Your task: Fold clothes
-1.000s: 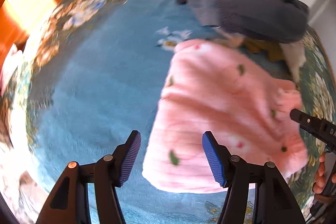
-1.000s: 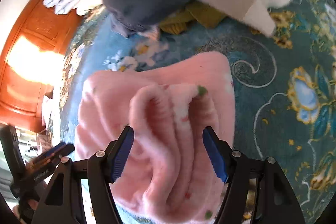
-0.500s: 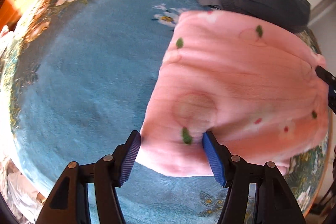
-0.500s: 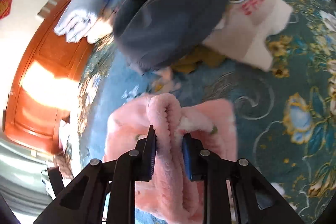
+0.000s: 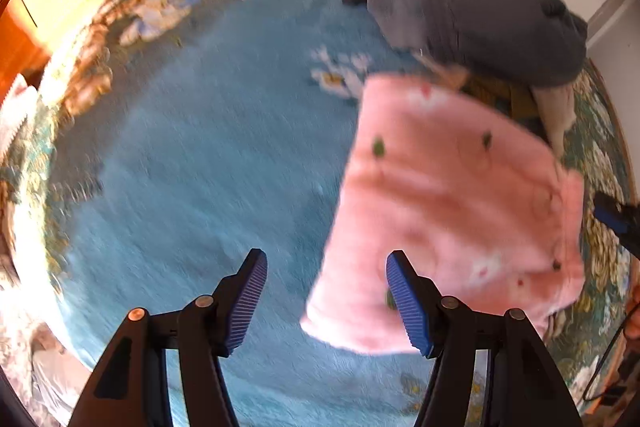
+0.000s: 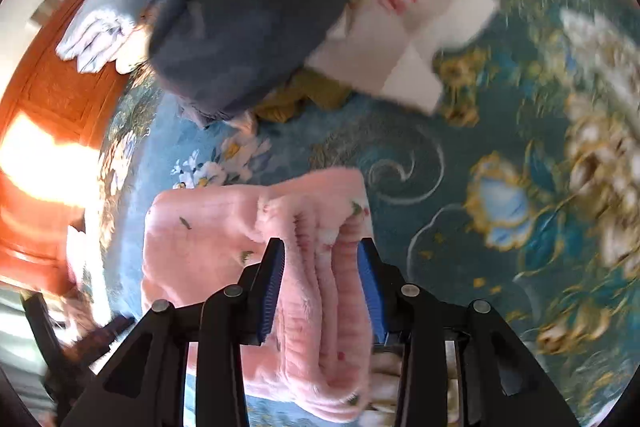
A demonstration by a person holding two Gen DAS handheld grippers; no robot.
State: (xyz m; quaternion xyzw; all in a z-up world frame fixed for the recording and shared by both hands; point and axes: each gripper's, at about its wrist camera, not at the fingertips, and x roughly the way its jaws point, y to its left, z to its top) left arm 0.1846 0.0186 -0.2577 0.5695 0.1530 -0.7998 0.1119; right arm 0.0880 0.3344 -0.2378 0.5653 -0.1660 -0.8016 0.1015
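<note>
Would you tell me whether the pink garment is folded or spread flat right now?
Folded: the pink garment bunches in layered ridges between the right gripper fingers.

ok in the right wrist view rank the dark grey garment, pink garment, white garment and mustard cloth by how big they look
1. dark grey garment and pink garment: alike; pink lies nearer the camera, so unsure
2. white garment
3. mustard cloth, mostly hidden
</note>
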